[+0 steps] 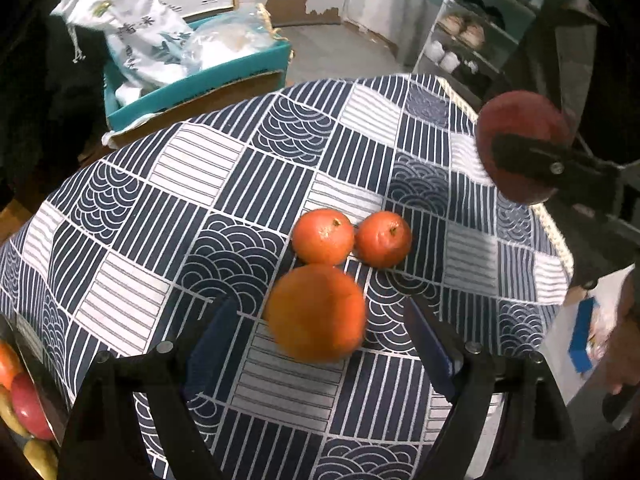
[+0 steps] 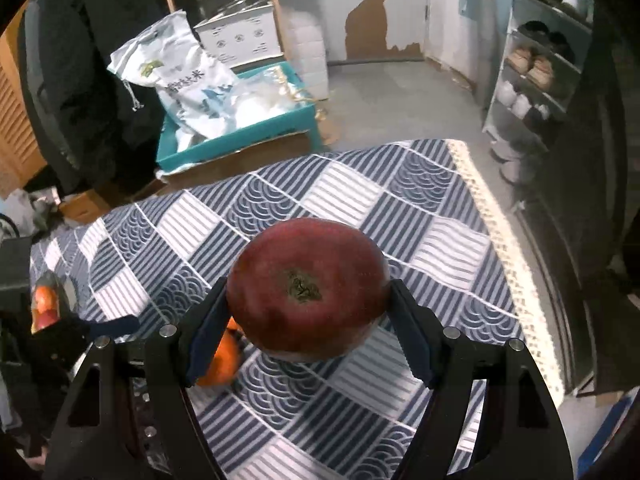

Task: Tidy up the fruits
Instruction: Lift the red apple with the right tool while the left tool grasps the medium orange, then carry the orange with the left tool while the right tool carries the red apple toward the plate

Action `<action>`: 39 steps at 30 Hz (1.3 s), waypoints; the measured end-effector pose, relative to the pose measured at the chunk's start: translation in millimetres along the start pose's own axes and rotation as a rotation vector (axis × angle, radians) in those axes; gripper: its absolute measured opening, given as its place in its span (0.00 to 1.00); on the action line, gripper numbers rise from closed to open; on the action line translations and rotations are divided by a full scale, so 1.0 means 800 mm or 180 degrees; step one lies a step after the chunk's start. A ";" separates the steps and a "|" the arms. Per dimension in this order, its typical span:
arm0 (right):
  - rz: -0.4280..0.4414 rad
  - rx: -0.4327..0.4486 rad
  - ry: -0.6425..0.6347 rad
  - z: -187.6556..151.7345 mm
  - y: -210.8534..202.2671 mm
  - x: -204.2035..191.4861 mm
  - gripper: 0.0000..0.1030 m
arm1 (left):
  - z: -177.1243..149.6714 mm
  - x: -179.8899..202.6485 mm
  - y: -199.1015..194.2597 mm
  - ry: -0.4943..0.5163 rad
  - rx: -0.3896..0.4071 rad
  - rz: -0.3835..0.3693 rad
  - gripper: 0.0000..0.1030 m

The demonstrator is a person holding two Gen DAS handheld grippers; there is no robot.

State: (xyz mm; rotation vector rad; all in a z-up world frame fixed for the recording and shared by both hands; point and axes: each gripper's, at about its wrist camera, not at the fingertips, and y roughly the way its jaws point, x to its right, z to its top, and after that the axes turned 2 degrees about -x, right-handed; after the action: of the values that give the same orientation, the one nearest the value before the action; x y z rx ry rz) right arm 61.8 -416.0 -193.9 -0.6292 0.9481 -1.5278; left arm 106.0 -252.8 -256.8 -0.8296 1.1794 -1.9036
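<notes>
A large orange (image 1: 316,312) lies on the blue patterned tablecloth (image 1: 160,200) between the spread fingers of my left gripper (image 1: 320,336), which is open and does not touch it. Two smaller oranges (image 1: 323,236) (image 1: 383,239) lie just beyond it, side by side. My right gripper (image 2: 308,320) is shut on a dark red apple (image 2: 306,288), held above the cloth; the apple also shows in the left wrist view (image 1: 520,120) at the table's right edge. An orange (image 2: 222,354) peeks out under the right gripper's left finger.
A container of more fruit (image 1: 20,404) sits at the table's left edge. A teal box with white bags (image 1: 192,64) stands on the floor beyond the table. A shoe rack (image 2: 532,68) is at the right. The cloth's fringed edge (image 2: 504,232) marks the right side.
</notes>
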 end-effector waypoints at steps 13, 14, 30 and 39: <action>-0.0137 -0.0186 -0.0004 -0.031 0.024 0.031 0.75 | 0.006 -0.006 0.038 -0.0189 -0.0128 0.0053 0.87; -0.0146 -0.0200 -0.0007 -0.032 0.026 0.032 0.75 | 0.006 -0.007 0.041 -0.0195 -0.0145 0.0055 0.87; -0.0146 -0.0351 -0.0119 -0.042 0.057 0.016 0.75 | 0.002 -0.018 0.064 -0.0326 -0.0270 -0.0105 0.67; -0.0145 -0.0259 -0.0155 -0.035 0.047 0.010 0.75 | -0.005 -0.018 0.045 -0.0280 -0.0214 0.0018 0.66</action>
State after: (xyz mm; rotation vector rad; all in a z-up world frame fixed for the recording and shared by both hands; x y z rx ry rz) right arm 57.7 -417.7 -241.3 -0.7475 0.9683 -1.5132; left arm 119.2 -249.6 -293.4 -0.9357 1.1962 -1.8127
